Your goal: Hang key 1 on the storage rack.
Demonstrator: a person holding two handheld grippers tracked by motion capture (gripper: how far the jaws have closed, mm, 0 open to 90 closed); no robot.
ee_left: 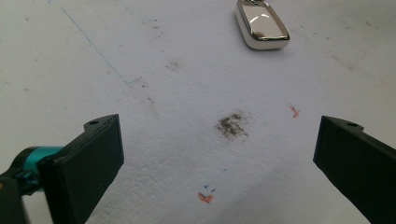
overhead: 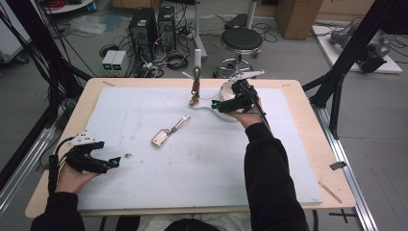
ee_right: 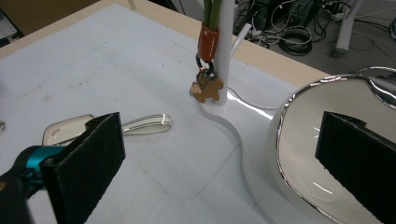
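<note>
Both claws are spread wide: left gripper (overhead: 117, 161) near the key fob (overhead: 160, 137), right gripper (overhead: 215, 104) beside the white stand (ee_right: 224, 51).

No readable text, labels, brands or numbers on anything.

Wooden table (overhead: 308, 144) carries white foam sheet (overhead: 144, 120); key fob (overhead: 160, 137) at its centre, white stand base (overhead: 207, 107) near far edge.
</note>
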